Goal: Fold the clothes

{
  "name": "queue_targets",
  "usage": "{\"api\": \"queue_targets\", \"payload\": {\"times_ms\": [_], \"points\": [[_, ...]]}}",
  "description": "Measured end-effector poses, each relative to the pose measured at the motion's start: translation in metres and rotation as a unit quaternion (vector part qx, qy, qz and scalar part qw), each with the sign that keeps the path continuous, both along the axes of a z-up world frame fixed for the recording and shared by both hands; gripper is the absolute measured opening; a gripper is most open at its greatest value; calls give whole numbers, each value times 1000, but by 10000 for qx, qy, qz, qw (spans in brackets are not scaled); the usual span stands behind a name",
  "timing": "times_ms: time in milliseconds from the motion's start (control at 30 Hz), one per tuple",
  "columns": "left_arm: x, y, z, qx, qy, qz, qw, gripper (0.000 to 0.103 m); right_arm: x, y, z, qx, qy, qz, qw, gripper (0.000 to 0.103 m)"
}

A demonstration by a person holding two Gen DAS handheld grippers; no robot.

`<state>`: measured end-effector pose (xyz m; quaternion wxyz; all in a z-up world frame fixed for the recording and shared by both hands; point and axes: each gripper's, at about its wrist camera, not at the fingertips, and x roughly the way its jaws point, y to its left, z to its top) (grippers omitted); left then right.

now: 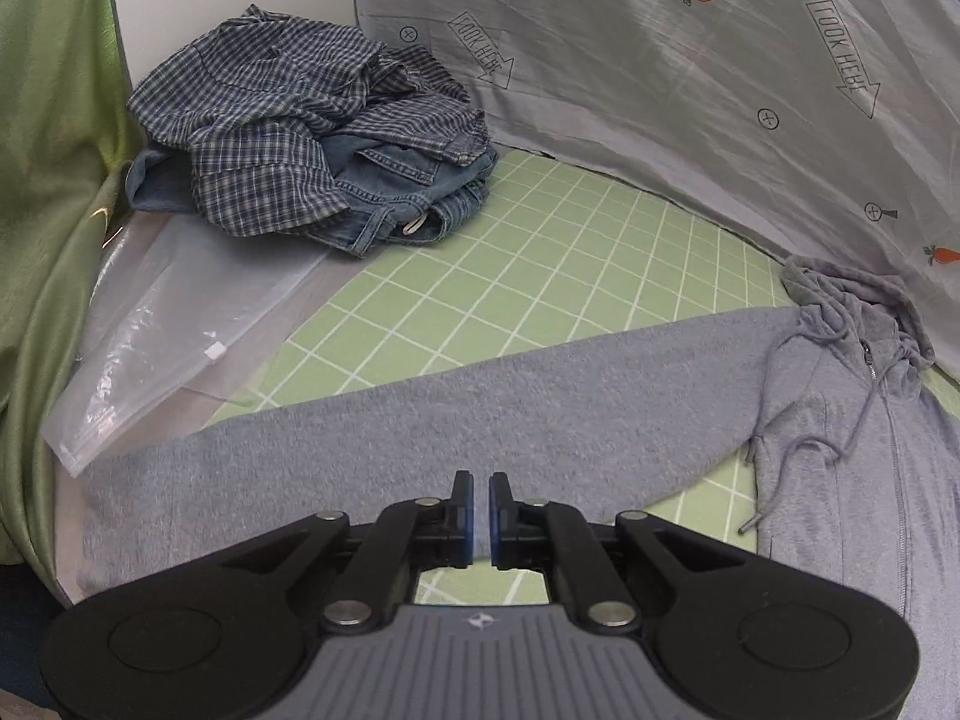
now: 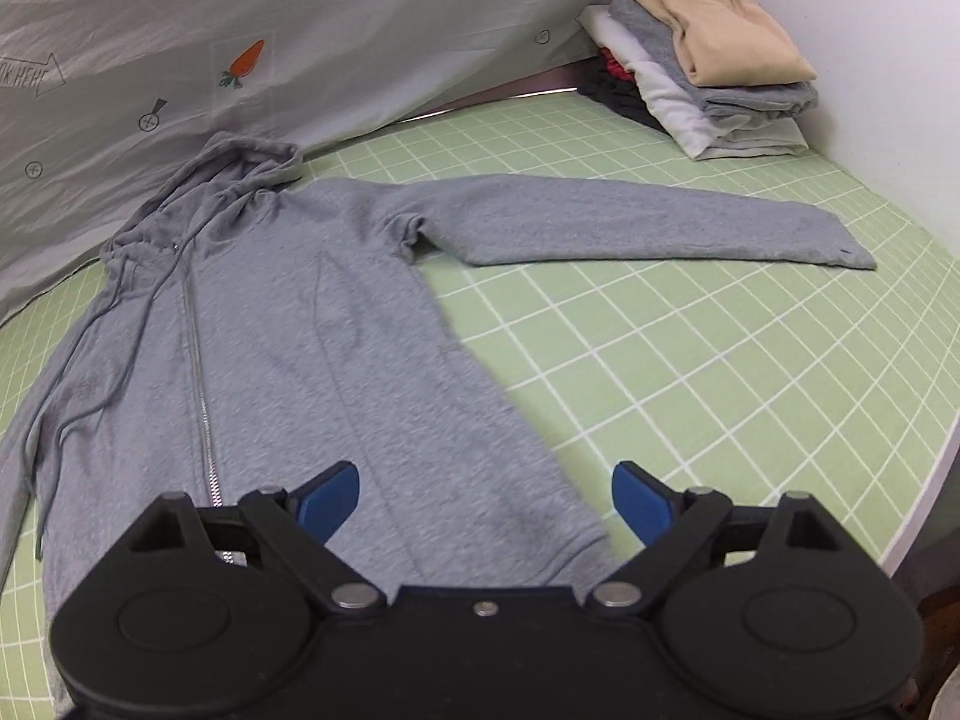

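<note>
Blue-padded and nearly closed, the left gripper (image 1: 480, 519) has only a narrow slit between its pads and nothing caught in it. It hangs just above the long left sleeve (image 1: 420, 420) of the grey zip-front hooded sweatshirt (image 2: 270, 324), which runs crosswise under it toward the left edge of the green grid-lined mat (image 2: 690, 372). The right gripper (image 2: 486, 507) stands wide open and empty over the sweatshirt's lower right hem corner. The garment lies flat, face up, hood toward the printed grey sheet (image 2: 300, 30), both sleeves stretched out sideways; its right sleeve (image 2: 648, 222) is well apart from the right gripper.

A clear plastic bag (image 1: 174, 324), seemingly empty, lies at the left edge. Beyond it sit a crumpled blue checked shirt (image 1: 282, 120) atop denim jeans (image 1: 396, 198); a stack of folded clothes (image 2: 714, 72) occupies the far right corner.
</note>
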<state>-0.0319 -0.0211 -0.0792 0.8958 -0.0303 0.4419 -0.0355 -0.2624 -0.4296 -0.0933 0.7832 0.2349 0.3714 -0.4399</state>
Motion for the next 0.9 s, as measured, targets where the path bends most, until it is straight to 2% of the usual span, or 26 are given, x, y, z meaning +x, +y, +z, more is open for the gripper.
{"api": "queue_targets", "payload": {"times_ms": [100,200,300,367,433,533,733,900], "points": [[-8,27,-12,-31,220,429,9988,29,4,2,-8,96,128,106,9998,93],[-10,67,-26,-89,515,997,9936,32,13,18,-11,120,211,293,9993,92],[-8,100,-34,-131,631,1229,9903,33,24,38,-11,52,317,499,9982,93],[-6,113,-35,-175,626,1216,9904,41,29,51,-12,30,387,602,9974,93],[-2,116,-36,-178,652,1087,9918,46,32,63,-12,14,464,692,9965,94],[7,104,-42,-209,720,702,9947,47,31,77,-10,-40,531,671,9963,95],[21,37,-33,-155,640,-208,9976,49,6,71,-3,-108,410,415,9982,96],[-3,-37,-13,-146,93,-816,9965,78,-11,18,-3,21,149,213,9997,97]]}}
